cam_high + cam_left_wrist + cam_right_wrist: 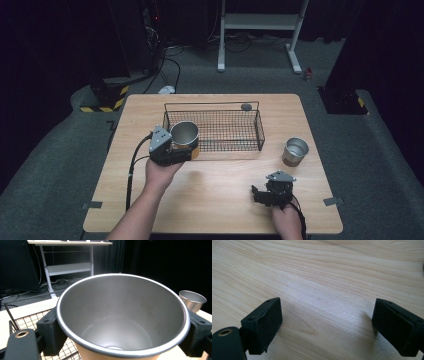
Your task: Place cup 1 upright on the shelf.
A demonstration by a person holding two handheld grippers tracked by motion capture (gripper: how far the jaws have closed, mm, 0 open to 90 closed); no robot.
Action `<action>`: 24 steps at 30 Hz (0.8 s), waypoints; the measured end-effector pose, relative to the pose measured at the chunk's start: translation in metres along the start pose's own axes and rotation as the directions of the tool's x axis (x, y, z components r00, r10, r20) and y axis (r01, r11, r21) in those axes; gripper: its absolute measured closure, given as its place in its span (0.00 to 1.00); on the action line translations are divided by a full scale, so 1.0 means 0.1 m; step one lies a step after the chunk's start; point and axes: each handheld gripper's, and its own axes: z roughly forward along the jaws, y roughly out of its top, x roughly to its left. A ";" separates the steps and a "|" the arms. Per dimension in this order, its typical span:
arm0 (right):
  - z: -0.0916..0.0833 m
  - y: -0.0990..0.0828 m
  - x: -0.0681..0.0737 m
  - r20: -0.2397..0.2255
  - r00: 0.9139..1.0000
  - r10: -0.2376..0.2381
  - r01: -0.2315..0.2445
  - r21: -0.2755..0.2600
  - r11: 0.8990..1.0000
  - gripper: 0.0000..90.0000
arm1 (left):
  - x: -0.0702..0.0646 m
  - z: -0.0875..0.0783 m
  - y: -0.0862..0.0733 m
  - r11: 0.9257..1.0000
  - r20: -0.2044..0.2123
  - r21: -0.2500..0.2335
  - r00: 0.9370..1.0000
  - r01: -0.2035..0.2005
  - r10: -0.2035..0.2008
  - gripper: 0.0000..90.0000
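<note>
Currently, a steel cup with a tan outside wall (184,136) is gripped by the left gripper (176,150), and it is held upright at the near left corner of the black wire basket (235,131). In the high view the cup is seen above the basket's front rim; whether its base touches the mesh cannot be told. In the left gripper view the cup (122,317) is seen from close, with its open mouth turned up, and the two black jaws are pressed against its wall on the left and on the right side. The inside is grey metal, and nothing is seen in it. Part of the basket mesh (30,320) is visible below and to the left of the cup.

A second steel cup (295,151) is standing upright on the table (220,200), to the right of the basket and well apart from the held one. It is also seen far off in the left gripper view (193,300).

The right gripper (264,196) is held low over the near right part of the table. In the right gripper view its jaws are spread wide, nothing is between them, and bare wood (324,285) is seen under them.
</note>
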 end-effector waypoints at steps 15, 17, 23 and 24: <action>0.00 0.00 0.00 0.000 1.000 -0.001 0.001 0.000 1.000 0.11 | 0.14 0.17 0.09 1.000 -0.021 0.012 1.000 0.002 -0.002 0.15; 0.00 0.00 0.00 0.000 1.000 0.000 0.000 0.000 1.000 0.11 | 0.15 0.20 0.11 1.000 -0.027 0.012 1.000 -0.001 0.001 0.15; 0.00 0.00 0.00 0.000 1.000 0.000 0.000 0.000 1.000 0.10 | 0.20 0.27 0.17 1.000 -0.036 0.013 0.999 -0.006 0.007 0.15; 0.00 0.00 0.00 0.000 1.000 -0.001 0.001 0.000 1.000 0.10 | 0.21 0.29 0.18 1.000 -0.039 0.015 0.999 -0.004 0.004 0.15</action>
